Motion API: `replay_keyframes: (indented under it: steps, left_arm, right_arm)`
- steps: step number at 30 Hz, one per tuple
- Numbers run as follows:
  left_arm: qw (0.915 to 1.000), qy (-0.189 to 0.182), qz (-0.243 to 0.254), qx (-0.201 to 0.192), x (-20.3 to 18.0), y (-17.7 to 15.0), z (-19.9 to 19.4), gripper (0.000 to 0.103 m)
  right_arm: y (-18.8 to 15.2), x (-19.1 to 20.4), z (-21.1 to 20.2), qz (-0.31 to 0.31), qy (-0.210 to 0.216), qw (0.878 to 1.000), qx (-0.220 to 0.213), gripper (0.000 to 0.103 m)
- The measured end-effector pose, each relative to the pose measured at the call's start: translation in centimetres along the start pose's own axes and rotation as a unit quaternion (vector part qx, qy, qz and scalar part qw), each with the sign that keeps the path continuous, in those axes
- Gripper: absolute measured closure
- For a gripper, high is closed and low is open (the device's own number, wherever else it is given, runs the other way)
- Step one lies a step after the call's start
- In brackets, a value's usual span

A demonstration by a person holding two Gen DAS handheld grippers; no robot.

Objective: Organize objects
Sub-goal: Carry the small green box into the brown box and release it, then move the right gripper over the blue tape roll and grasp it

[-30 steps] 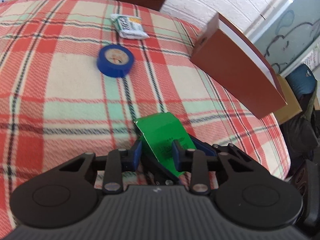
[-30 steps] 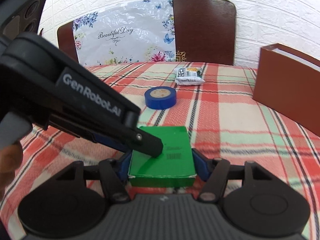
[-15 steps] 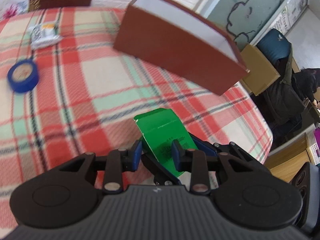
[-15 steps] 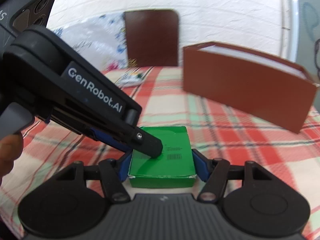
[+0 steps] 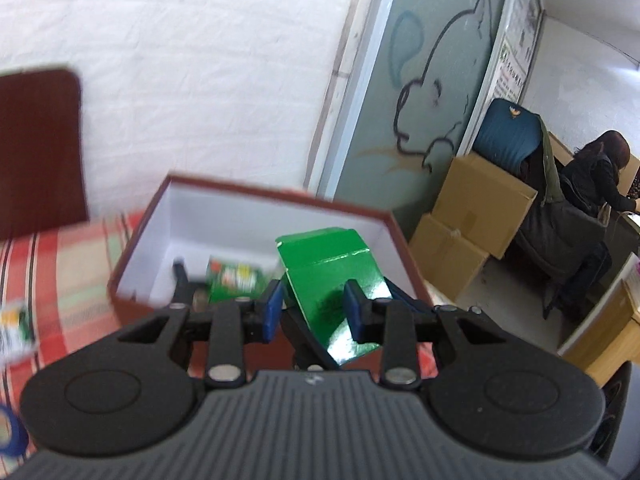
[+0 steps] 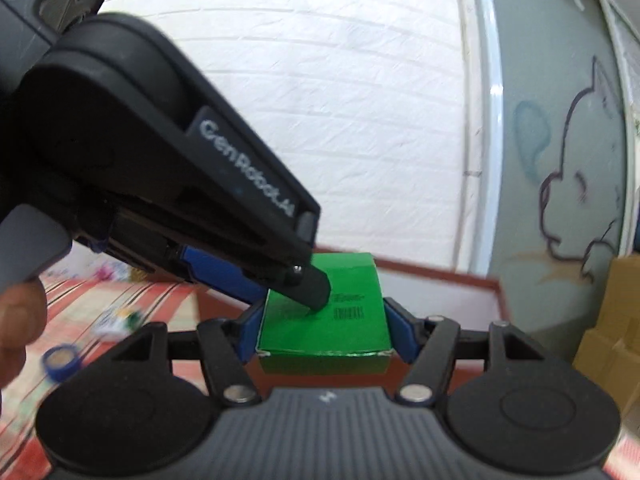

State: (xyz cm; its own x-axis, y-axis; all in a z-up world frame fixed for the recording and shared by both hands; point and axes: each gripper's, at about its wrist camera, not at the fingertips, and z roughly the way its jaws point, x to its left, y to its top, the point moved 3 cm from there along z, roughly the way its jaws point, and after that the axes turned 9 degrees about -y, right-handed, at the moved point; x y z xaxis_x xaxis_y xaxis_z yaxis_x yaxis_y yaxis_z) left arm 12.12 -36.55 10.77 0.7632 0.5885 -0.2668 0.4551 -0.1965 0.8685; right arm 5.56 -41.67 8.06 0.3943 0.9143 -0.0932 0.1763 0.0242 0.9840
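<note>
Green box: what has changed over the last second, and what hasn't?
Both grippers have carried the green box off the plaid tablecloth up to the open brown box, whose white inside now shows. Unchanged: right gripper clamps its sides, left gripper grips one end.

Small green cardboard carton was carried from above the plaid-clothed surface up to the open brown white-lined box, box interior came into view, blue tape roll and white snack packet dropped toward the left edges

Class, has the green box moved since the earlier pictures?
Yes. The green box has been carried from above the tablecloth toward the open brown box.
</note>
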Motion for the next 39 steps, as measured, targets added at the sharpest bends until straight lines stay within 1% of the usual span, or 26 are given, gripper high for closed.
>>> replay_keyframes:
  steps: [2,4,6,7,8,9,10,11,12,13,14,15,17,18,21,23,25,27,29,30,32,34,36,37,38,39]
  left_arm:
    - [0.9997,0.007,0.022,-0.013,-0.4,1.0,1.3,0.063]
    - [0.9992,0.014,0.035,-0.015,-0.3,1.7,2.6,0.063]
    - [0.9995,0.02,0.025,-0.002,0.2,1.9,3.9,0.06]
    - [0.9992,0.033,0.02,0.01,0.5,1.8,4.4,0.057]
    - [0.9982,0.055,0.011,0.022,1.1,1.6,5.0,0.051]
    - [0.9965,0.077,0.001,0.033,1.8,1.3,5.3,0.05]
    - [0.995,0.089,-0.008,0.044,2.7,0.9,5.5,0.049]
    - [0.9942,0.094,-0.015,0.05,3.4,0.5,5.5,0.044]
    - [0.9939,0.097,-0.019,0.05,3.9,0.1,5.3,0.042]
    - [0.9934,0.102,-0.019,0.049,4.3,-0.3,5.0,0.031]
    - [0.9932,0.106,-0.018,0.045,4.6,-0.6,4.7,0.027]
    - [0.9933,0.108,-0.018,0.037,4.9,-0.8,4.1,0.022]
    - [0.9942,0.1,-0.02,0.033,5.0,-0.9,3.1,0.021]
    - [0.9945,0.099,-0.014,0.029,4.9,-1.0,2.5,0.021]
    - [0.9939,0.107,0.026,0.008,4.1,-1.7,0.1,0.019]
    - [0.9929,0.111,0.042,-0.008,4.1,-2.5,-2.0,0.018]
    - [0.9918,0.118,0.046,-0.019,4.9,-4.0,-4.6,0.016]
    - [0.9916,0.122,0.037,-0.021,6.2,-5.8,-6.9,0.015]
    - [0.9898,0.139,0.025,-0.016,7.7,-8.2,-9.8,0.015]
    - [0.9889,0.147,0.017,-0.012,8.6,-9.4,-11.3,0.015]
    - [0.9867,0.163,-0.007,-0.003,10.6,-12.3,-14.8,0.015]
    - [0.9806,0.194,-0.029,0.01,12.9,-15.2,-18.0,0.015]
    - [0.9697,0.237,-0.049,0.03,15.4,-17.9,-21.1,0.016]
    - [0.9616,0.265,-0.059,0.04,16.7,-19.2,-22.5,0.016]
    - [0.9515,0.296,-0.07,0.05,18.2,-20.3,-23.8,0.015]
    - [0.9421,0.322,-0.081,0.049,19.5,-21.5,-25.3,0.013]
  right_arm:
    - [0.9,-0.5,1.7,0.007,-0.011,1.0,-0.008,0.041]
    - [1.3,-0.8,3.8,0.012,-0.021,1.0,-0.006,0.041]
    - [1.2,-0.9,5.7,0.009,-0.036,0.999,0.002,0.041]
    - [0.9,-1.5,6.1,0.008,-0.041,0.999,0.012,0.04]
    - [0.6,-1.5,6.9,0.004,-0.042,0.999,0.02,0.04]
    - [0.3,-1.5,7.5,-0.004,-0.036,0.999,0.034,0.038]
    - [-0.1,-1.1,8.3,-0.018,-0.03,0.998,0.052,0.038]
    - [-0.6,-0.7,8.6,-0.032,-0.035,0.997,0.062,0.036]
    - [-1.0,-0.4,8.7,-0.043,-0.041,0.996,0.064,0.024]
    - [-1.3,-0.3,8.6,-0.04,-0.046,0.996,0.059,0.022]
    - [-1.4,-0.4,8.6,-0.029,-0.047,0.997,0.062,0.021]
    - [-1.5,-0.7,8.6,-0.01,-0.041,0.997,0.072,0.015]
    - [-1.5,-1.0,8.2,0.018,-0.034,0.996,0.081,0.013]
    - [-1.6,-0.7,7.6,0.019,-0.037,0.996,0.073,0.012]
    - [-2.0,0.3,4.9,0.017,-0.048,0.998,0.038,0.011]
    - [-2.5,1.0,3.0,0.025,-0.045,0.998,0.021,0.01]
    - [-3.1,2.1,1.2,0.03,-0.034,0.999,0.019,0.006]
    - [-3.8,3.7,-0.4,0.027,-0.008,0.999,0.03,0.004]
    - [-4.6,5.8,-1.5,0.013,0.029,0.998,0.06,0.003]
    - [-4.8,6.3,-0.6,0.006,0.055,0.995,0.083,0.003]
    - [-5.8,8.7,-0.6,-0.019,0.117,0.983,0.137,0.002]
    - [-7.0,11.3,-0.6,-0.056,0.162,0.967,0.186,0.002]
    - [-8.0,13.8,-1.2,-0.082,0.19,0.953,0.22,0.004]
    - [-8.3,15.0,-1.9,-0.09,0.201,0.948,0.231,0.005]
    - [-8.4,16.0,-2.1,-0.098,0.208,0.944,0.237,0.005]
    - [-8.3,17.3,-2.5,-0.112,0.211,0.942,0.236,0.005]
